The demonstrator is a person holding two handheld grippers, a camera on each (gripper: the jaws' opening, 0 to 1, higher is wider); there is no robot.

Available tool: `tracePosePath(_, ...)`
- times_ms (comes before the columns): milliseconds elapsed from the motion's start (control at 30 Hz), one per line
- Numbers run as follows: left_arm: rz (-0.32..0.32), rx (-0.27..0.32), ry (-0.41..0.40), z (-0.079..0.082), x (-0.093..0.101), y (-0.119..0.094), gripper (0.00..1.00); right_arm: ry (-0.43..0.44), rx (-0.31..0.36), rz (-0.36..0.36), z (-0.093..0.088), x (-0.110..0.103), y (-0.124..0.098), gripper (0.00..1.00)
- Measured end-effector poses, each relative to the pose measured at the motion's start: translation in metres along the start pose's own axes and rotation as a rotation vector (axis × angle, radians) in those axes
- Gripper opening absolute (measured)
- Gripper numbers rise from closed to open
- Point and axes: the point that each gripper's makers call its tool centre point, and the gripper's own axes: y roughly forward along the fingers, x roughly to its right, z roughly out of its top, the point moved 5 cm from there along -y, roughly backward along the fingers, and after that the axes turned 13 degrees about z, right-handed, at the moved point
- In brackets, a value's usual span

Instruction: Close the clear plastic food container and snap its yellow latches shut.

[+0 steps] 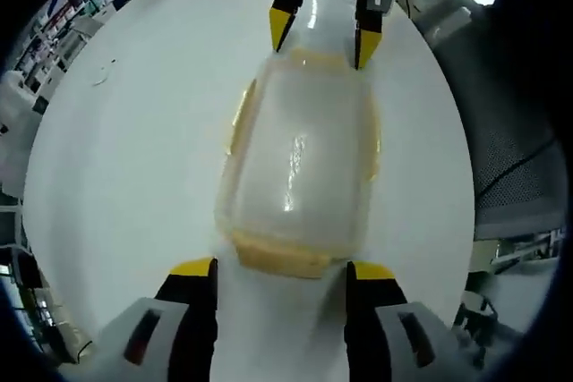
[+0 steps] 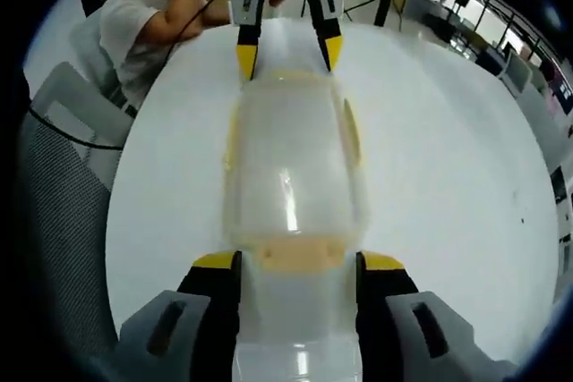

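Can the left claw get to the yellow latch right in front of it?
Probably yes. The left claw is open, and the yellow latch on the near end of the container sits just beyond its tips, with nothing between them on the white table.

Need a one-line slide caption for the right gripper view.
Open right gripper and left gripper face each other at the two ends of the lidded clear container on white table.

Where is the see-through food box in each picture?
Left gripper view: the clear food container lies in the middle on the white table, between the left hand-held gripper below and the right hand-held gripper above.
Right gripper view: the container is again in the middle, running from the right hand-held gripper up to the left one.
Shared landmark: the yellow end latch.
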Motion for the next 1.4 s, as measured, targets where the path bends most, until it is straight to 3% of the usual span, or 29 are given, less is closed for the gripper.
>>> tracePosePath(300,-0.028,0.007,0.082,0.005,0.002,0.006,0.42,0.020,-0.042,0.003,-0.002,0.002,0.003,0.41)
tracePosePath(467,-0.045,0.017,0.073,0.001,0.004,0.002,0.34,-0.007,-0.057,0.030,0.002,0.002,0.006,0.38)
tracePosePath(767,-0.044,0.021,0.090,0.002,0.007,0.004,0.34,-0.041,-0.178,0.055,0.011,0.004,0.010,0.39)
tracePosePath(867,-0.055,0.057,0.122,0.000,0.007,0.004,0.34,-0.044,-0.200,0.061,0.012,0.005,0.010,0.39)
tracePosePath(933,-0.065,0.124,0.167,0.002,0.007,0.005,0.35,-0.043,-0.214,0.061,0.012,0.005,0.009,0.40)
tracePosePath(967,-0.064,0.113,0.126,-0.002,0.007,0.007,0.35,-0.040,-0.220,0.060,0.013,0.005,0.010,0.40)
tracePosePath(1067,-0.064,0.117,0.116,-0.001,0.008,0.006,0.35,-0.038,-0.230,0.060,0.013,0.005,0.010,0.39)
tracePosePath(1267,-0.054,0.043,0.121,0.004,0.009,0.007,0.34,-0.030,-0.215,0.053,0.011,0.004,0.008,0.38)
tracePosePath(1400,-0.045,0.034,0.098,0.002,0.010,0.006,0.33,-0.046,-0.221,0.060,0.013,0.006,0.008,0.37)
